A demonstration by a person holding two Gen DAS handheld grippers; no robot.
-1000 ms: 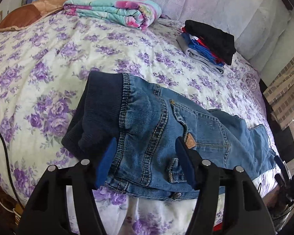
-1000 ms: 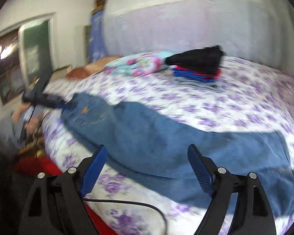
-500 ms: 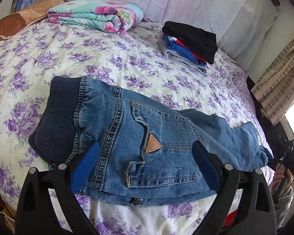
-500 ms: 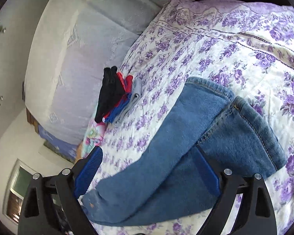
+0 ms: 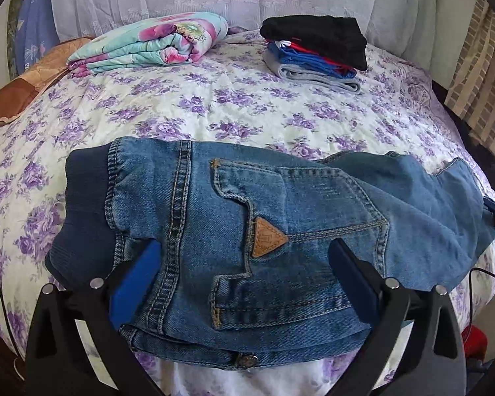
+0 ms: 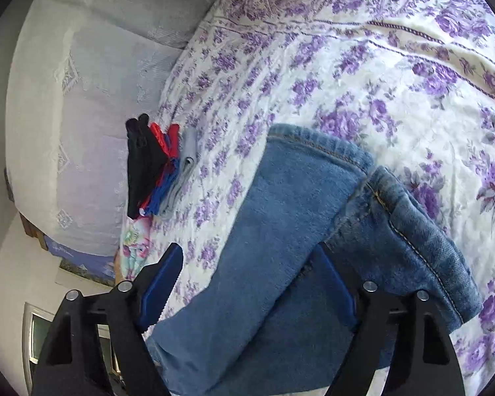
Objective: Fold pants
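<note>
Now the jeans [image 5: 247, 231] lie along the near edge of the bed [image 5: 214, 109], folded lengthwise with one leg over the other, waistband toward the left tool [image 5: 244, 280] and hems under the right tool [image 6: 247, 283]. A second ago the left tool's jaws stood half closed over the waist. They have just been opening and now stand wide, with the back pocket and its leather patch showing between them, and neither pad presses the denim. By the look of it, the waist has been let go and laid flat.

In the same second the right tool's view went from level to rolled right over, and it now looks down at the two leg ends. Its jaws have just been closing a little but remain wide, one pad above the cloth and one beside it, and nothing is pinched. My guess is that the lengthwise fold is done and the hems are about to be carried toward the waist.

Beyond the jeans the flowered bedspread is bare as far as the folded quilt [image 5: 148, 46] and the stack of folded clothes [image 5: 316, 49] at the headboard, so there is room to fold inward. The waist end lies at the mattress edge, and a careless tug could pull it off.
</note>
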